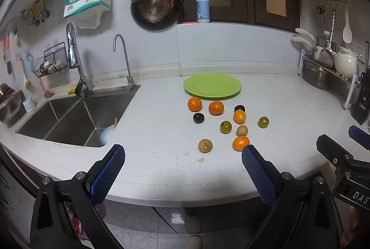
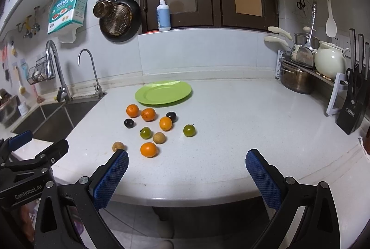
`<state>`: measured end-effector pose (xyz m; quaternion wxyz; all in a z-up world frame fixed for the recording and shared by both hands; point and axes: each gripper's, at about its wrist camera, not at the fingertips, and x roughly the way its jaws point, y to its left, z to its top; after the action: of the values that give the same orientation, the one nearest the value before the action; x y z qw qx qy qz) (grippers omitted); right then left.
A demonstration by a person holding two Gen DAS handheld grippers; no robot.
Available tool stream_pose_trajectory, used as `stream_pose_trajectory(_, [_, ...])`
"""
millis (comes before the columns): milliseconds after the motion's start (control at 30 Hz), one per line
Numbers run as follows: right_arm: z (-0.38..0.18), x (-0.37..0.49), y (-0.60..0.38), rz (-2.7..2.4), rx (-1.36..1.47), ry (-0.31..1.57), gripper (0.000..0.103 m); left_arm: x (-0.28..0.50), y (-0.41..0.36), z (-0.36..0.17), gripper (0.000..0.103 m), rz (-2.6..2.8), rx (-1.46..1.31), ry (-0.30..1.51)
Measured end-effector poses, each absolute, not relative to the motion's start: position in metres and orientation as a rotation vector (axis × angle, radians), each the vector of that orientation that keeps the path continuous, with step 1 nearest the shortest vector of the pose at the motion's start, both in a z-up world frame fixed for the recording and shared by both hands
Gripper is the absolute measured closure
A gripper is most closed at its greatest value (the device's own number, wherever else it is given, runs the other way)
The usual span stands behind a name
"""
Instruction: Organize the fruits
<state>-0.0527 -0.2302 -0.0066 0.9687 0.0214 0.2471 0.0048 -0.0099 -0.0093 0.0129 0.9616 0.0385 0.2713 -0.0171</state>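
Note:
An empty green plate (image 1: 212,85) (image 2: 163,92) lies at the back of the white counter. In front of it lie several small fruits: oranges such as the nearest one (image 1: 241,143) (image 2: 149,149), two dark plums (image 1: 198,117) (image 2: 129,122), two green fruits (image 1: 263,122) (image 2: 189,130) and two brown longans (image 1: 205,145) (image 2: 159,137). My left gripper (image 1: 183,154) is open and empty at the counter's front edge, before the fruits. My right gripper (image 2: 186,158) is open and empty, to the right of the fruits.
A steel sink (image 1: 69,119) with two taps is at the left. A pot rack (image 2: 307,68), a kettle and a knife block (image 2: 353,107) stand at the right. Pans hang on the wall. A soap bottle (image 1: 202,6) stands on the sill.

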Motion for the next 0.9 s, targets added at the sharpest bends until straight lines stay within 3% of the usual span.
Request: stream_pose_trajectory(900, [-0.0045,-0.0556,-0.2294,0.026,0.035,0.496,0.001,-0.0147,-0.0106,0.0148,0.000,-0.040,0.076,0.531])
